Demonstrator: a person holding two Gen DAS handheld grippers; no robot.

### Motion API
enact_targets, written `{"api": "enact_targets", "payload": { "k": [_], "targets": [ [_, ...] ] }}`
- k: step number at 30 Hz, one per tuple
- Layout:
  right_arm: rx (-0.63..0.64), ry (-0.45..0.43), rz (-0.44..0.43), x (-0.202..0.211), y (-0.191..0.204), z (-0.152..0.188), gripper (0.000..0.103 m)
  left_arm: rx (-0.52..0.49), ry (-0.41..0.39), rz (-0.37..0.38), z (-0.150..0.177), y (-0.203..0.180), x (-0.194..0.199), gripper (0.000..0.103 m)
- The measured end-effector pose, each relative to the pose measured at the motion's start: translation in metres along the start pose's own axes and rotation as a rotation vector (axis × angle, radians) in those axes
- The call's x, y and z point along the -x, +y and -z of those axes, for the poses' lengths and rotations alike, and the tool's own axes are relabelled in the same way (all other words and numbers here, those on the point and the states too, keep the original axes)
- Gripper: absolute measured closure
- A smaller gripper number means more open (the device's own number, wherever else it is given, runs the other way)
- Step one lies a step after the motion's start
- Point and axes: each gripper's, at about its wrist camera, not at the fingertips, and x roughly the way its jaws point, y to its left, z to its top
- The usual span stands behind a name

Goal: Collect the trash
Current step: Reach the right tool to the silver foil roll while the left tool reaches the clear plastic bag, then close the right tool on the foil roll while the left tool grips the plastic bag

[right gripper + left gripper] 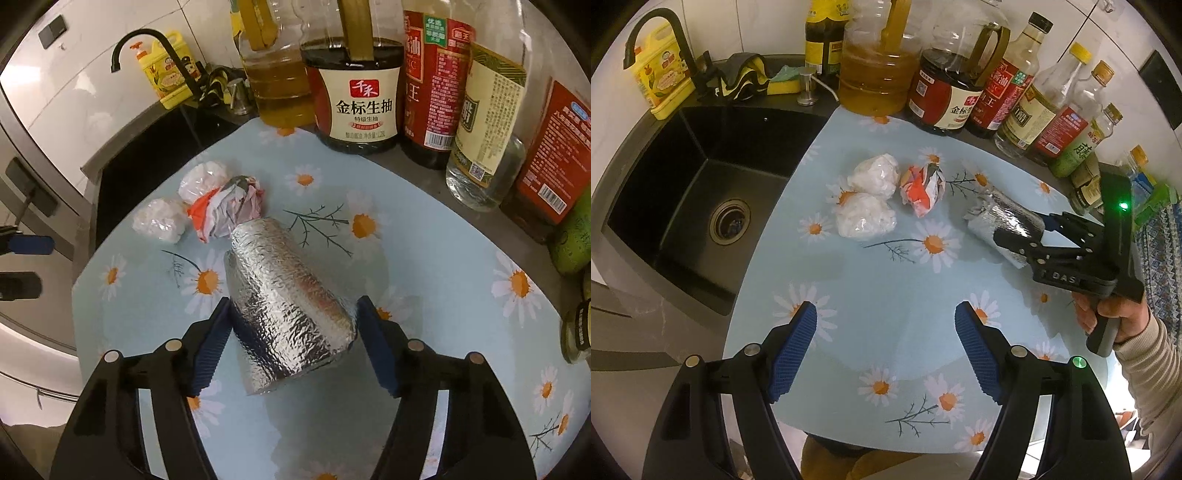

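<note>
A silver foil packet (1001, 214) (273, 258) lies on the light-blue daisy mat (886, 273). My right gripper (291, 302) (1021, 238) is shut on its near end, a blue pad pressed on each side. Just beyond it sits a crumpled red-and-white wrapper (923, 184) (229, 210). Left of that are two white plastic wads (875, 173) (866, 218), also in the right wrist view (203, 181) (160, 219). My left gripper (886, 308) hovers open over bare mat nearer the front edge, holding nothing.
A black sink (683, 192) with a black faucet (653, 33) borders the mat on the left. Several oil and sauce bottles (945, 92) (358, 96) line the back and right. A person's hand (1108, 317) grips the right tool's handle.
</note>
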Motion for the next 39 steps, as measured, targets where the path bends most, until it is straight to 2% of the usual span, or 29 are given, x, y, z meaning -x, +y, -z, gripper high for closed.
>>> {"api": "enact_targets", "payload": {
  "k": [8,11,13,18,21,32,34,36,39],
  "targets": [
    [-0.054,-0.048,-0.024,0.031,0.001,0.011,0.035,-0.007,0.007,-0.003,-0.018,0.002,-0.019,0.028],
    [-0.058,-0.065,-0.024,0.04,0.006,0.017,0.035,0.006,0.019,0.028,-0.03,-0.001,-0.028,0.028],
    [-0.072,-0.074,-0.031,0.046,0.007,0.023,0.035,-0.012,0.021,0.007,-0.038,-0.003,-0.038,0.028],
    [-0.131,-0.086,-0.072,0.052,0.01,0.043,0.035,-0.01,0.084,-0.032,-0.056,0.013,-0.074,0.028],
    [-0.133,-0.091,-0.063,0.053,0.017,0.054,0.035,0.001,0.117,-0.035,-0.062,0.02,-0.091,0.028],
    [-0.183,-0.102,-0.093,0.054,0.019,0.072,0.035,-0.048,0.122,-0.059,-0.082,0.015,-0.112,0.028],
    [-0.189,-0.103,-0.093,0.055,0.017,0.074,0.035,-0.059,0.131,-0.064,-0.082,0.013,-0.116,0.03],
    [-0.191,-0.104,-0.09,0.057,0.017,0.075,0.035,-0.077,0.134,-0.071,-0.082,0.013,-0.118,0.041],
    [-0.206,-0.106,-0.087,0.058,0.015,0.078,0.035,-0.094,0.113,-0.091,-0.081,0.013,-0.119,0.047]
  ]
}}
